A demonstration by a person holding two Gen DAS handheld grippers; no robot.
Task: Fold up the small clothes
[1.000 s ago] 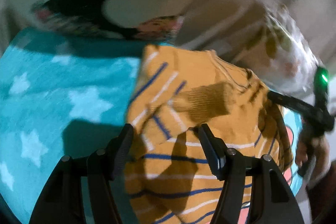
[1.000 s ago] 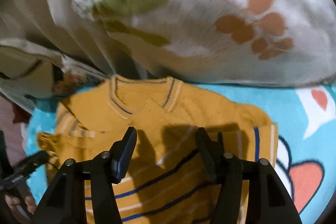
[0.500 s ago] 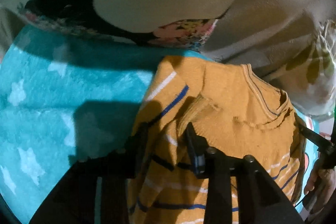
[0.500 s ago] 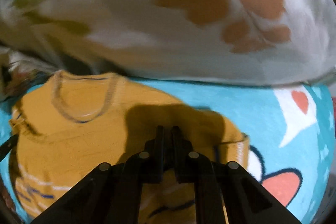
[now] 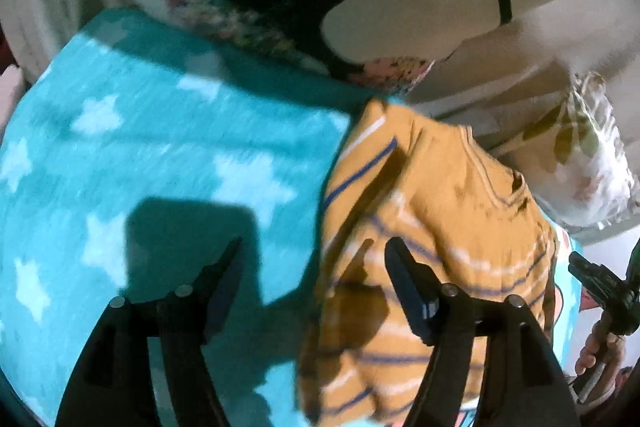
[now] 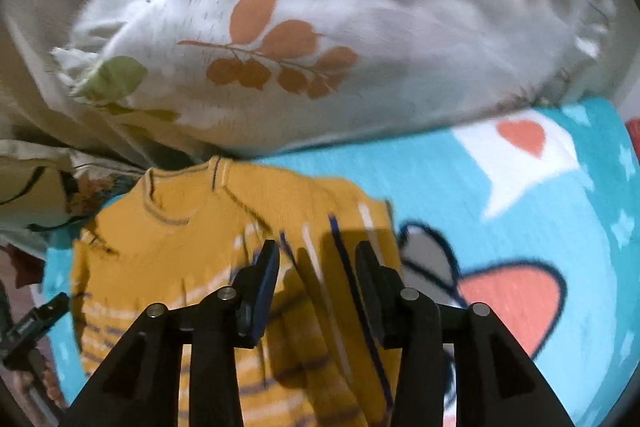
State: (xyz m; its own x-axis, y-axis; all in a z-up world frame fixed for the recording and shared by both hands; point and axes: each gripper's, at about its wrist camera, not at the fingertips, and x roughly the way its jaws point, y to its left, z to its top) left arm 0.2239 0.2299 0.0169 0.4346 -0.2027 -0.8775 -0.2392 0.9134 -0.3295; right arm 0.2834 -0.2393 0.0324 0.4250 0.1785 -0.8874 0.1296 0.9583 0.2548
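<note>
— Where is the mustard striped sweater (image 5: 432,227) lying?

— On the turquoise star blanket (image 5: 160,155), just below the leaf-print pillow (image 6: 320,27).

— And the grippers?

— The left gripper (image 5: 314,253) is gaping wide, straddling the sweater's left edge, gripping nothing. The right gripper (image 6: 316,255) is hovering half-spread over its folded sleeve, empty.

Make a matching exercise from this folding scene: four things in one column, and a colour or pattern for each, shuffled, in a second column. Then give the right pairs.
Things:
1. sweater
2. blanket
3. pillow
4. left gripper

Colours or patterns:
A. white with orange and green leaves
B. black, fingers apart
C. mustard yellow with blue and white stripes
D. turquoise with pale stars

Right pairs: 1-C, 2-D, 3-A, 4-B.
</note>
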